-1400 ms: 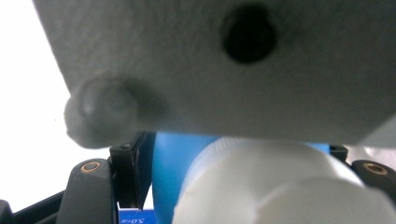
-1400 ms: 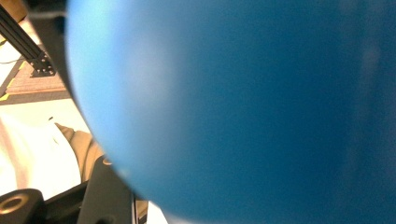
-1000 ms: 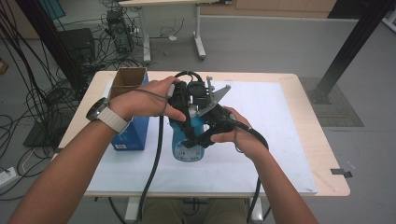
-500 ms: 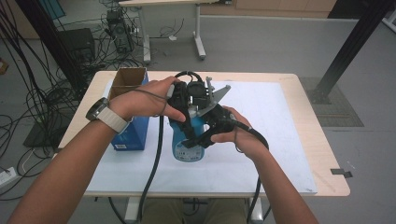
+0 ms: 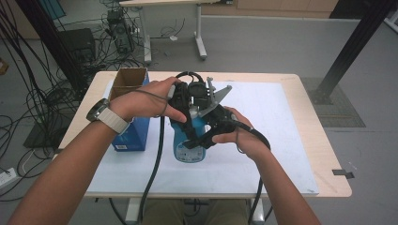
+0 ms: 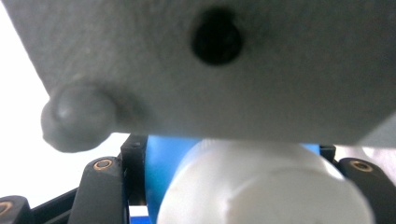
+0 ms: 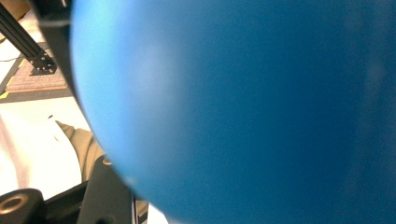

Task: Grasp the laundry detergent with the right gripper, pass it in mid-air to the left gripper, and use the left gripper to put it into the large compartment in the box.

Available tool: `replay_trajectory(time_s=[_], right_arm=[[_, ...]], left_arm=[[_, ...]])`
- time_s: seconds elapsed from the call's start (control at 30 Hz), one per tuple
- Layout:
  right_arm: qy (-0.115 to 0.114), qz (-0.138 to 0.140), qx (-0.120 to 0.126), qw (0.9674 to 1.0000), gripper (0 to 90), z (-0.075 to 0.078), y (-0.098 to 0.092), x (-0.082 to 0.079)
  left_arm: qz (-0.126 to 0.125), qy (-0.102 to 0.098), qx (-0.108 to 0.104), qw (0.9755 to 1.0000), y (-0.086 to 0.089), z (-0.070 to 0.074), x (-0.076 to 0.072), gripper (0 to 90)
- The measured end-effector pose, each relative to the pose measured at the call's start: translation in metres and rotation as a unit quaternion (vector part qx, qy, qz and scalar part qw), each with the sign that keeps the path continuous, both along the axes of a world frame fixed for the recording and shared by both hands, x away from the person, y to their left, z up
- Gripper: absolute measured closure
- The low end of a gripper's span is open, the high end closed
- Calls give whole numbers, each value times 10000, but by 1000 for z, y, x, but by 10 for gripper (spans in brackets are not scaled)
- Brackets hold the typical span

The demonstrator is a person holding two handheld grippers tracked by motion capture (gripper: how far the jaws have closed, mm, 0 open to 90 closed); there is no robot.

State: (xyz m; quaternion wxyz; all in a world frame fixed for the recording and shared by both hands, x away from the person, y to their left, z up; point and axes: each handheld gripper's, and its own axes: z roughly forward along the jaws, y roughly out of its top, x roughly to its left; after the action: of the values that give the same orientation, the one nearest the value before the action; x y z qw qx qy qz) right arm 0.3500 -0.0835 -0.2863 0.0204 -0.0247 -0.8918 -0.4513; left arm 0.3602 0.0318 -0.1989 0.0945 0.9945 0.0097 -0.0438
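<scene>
A blue bottle [image 5: 188, 149] stands upright on the white sheet [image 5: 281, 140] in the middle of the table. My left gripper [image 5: 186, 107] comes in from the left at the bottle's top and is shut on its white cap [image 6: 261, 186], which sits between the black jaws above the blue body [image 6: 161, 163]. My right gripper [image 5: 205, 127] reaches in from the right and is shut on the bottle's blue body [image 7: 233, 112], very close and blurred in the right gripper view. The grey plate [image 6: 210, 70] of the right gripper hangs just over the cap.
A blue box [image 5: 133, 117] with an open cardboard top stands left of the bottle, close to my left wrist. The wooden table [image 5: 328, 159] ends near the white sheet on the right. Cables trail from both grippers over the front edge.
</scene>
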Motion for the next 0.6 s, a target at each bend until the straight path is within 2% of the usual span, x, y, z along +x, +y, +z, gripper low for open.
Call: replay_trajectory(time_s=[0.17, 0.6], right_arm=[[76, -51, -33, 10000, 436, 0, 0, -1], [36, -5, -28, 10000, 436, -1, -1, 1]], left_arm=[[3, 7, -8, 10000, 0, -1, 0, 386], [18, 24, -28, 10000, 0, -2, 1, 386]])
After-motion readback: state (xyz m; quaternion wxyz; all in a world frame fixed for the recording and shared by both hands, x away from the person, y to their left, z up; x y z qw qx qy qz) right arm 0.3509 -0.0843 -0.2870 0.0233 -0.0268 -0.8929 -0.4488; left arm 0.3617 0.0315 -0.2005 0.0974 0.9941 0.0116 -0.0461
